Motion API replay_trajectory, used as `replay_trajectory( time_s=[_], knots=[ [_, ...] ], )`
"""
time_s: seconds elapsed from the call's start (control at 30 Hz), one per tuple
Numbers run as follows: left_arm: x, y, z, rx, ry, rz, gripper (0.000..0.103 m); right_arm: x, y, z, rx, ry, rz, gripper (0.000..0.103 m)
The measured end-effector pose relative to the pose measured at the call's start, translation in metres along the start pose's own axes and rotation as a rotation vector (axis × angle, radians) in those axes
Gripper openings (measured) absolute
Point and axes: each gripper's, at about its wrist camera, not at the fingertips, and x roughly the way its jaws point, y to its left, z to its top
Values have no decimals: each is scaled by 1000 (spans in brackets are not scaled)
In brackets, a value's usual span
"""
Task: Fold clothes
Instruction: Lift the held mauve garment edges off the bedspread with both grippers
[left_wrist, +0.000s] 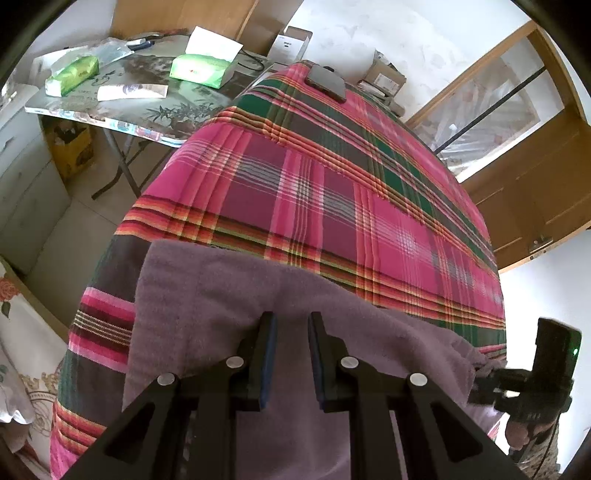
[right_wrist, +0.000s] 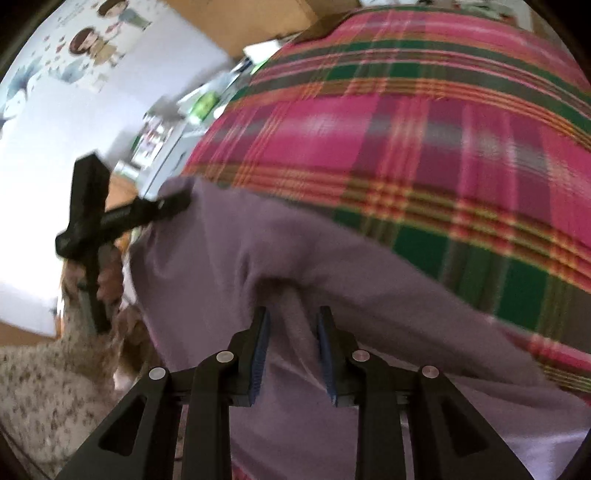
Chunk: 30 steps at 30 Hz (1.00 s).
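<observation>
Two claws meet the purple garment lying at lower frame on the plaid-covered bed: left claw part-open astride flat cloth, grip uncertain; right claw loosely straddling a raised ridge; pinch both edges firmly, lift together.

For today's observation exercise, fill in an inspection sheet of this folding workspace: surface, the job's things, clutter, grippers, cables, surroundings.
Surface: plaid bedspread, pink and green, smooth.
Job's things: purple garment lying at the near edge, bunched at one end.
Clutter: dark phone on the far end of the bedspread.
Grippers: left gripper over the garment, jaws parted; right gripper parted around a raised fold, pads apparently not pressing.
Cables: black cord on the side table.
Surroundings: tissue packs, wooden door.
</observation>
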Motion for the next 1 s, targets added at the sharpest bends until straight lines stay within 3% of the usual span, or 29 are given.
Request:
replay_trajectory(
  time_s=[0.23,0.37,0.67,1.0],
  knots=[
    [0,3,1,-15,3,-17,18,12,-6,-7,13,31,102,29],
    [0,5,2,-19,7,-26,18,15,-9,-1,21,27,149,37],
    [0,7,2,-24,7,-39,18,28,-13,14,77,2,276,45],
    [0,8,2,-23,6,-38,18,1,-19,32,64,-197,264,45]
  ],
)
